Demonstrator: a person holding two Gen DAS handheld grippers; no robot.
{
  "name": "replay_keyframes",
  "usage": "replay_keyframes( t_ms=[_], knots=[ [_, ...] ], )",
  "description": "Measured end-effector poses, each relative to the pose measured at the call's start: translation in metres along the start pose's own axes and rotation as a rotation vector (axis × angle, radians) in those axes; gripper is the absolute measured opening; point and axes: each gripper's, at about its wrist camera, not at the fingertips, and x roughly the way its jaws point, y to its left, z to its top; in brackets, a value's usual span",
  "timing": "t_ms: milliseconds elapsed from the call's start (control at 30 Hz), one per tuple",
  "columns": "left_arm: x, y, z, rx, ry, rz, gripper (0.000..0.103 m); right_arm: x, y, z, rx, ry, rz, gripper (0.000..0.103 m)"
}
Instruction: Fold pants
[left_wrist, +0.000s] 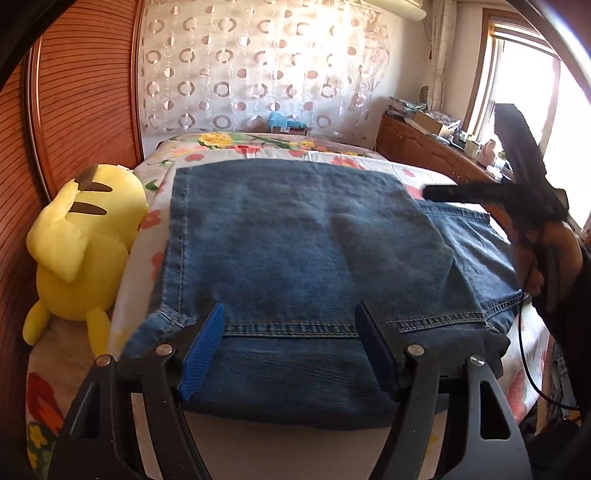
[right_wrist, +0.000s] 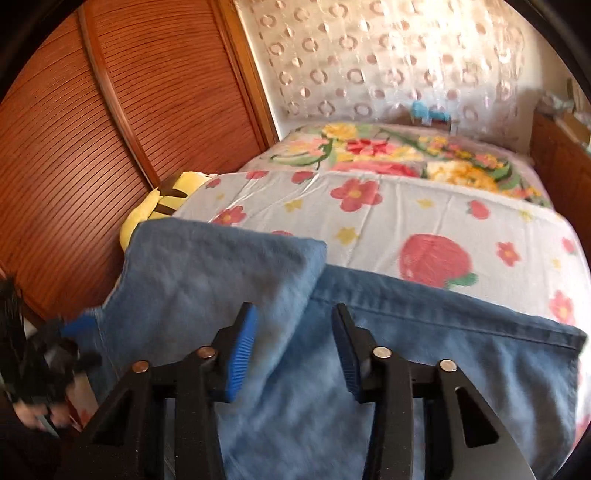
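Observation:
Blue denim pants (left_wrist: 295, 236) lie folded on the bed, one layer laid over another that sticks out to the right. My left gripper (left_wrist: 290, 308) is open, its blue pads (left_wrist: 207, 347) standing over the near hem of the top layer. My right gripper (right_wrist: 295, 314) is open and empty above the pants (right_wrist: 258, 295), near the edge of the folded flap. The right gripper also shows in the left wrist view (left_wrist: 436, 192), raised at the right side. The left gripper shows blurred at the left edge of the right wrist view (right_wrist: 74, 328).
A yellow plush toy (left_wrist: 81, 251) lies at the bed's left edge against a wooden slatted wall (left_wrist: 85, 92). The floral bedsheet (right_wrist: 406, 214) stretches beyond the pants. A wooden cabinet (left_wrist: 417, 144) with clutter stands at the right under a window.

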Motion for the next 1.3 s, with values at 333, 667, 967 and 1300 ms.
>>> replay_keyframes(
  t_ms=[333,667,967,1300],
  knots=[
    [0.000,-0.001,-0.004,0.002,-0.003,0.000,0.073,0.047,-0.009,0.041,0.025,0.049,0.012,0.007],
    [-0.003,-0.003,-0.006,-0.003,-0.004,0.009,0.073,0.021,0.030,0.049,-0.137,-0.103,-0.066,0.004],
    [-0.006,-0.017,0.000,0.030,-0.020,-0.004,0.073,0.008,0.001,0.012,-0.108,-0.106,-0.093,0.004],
    [0.005,-0.055,0.018,0.096,-0.024,-0.053,0.073,-0.061,-0.034,-0.052,-0.075,-0.165,-0.141,0.004]
  ],
)
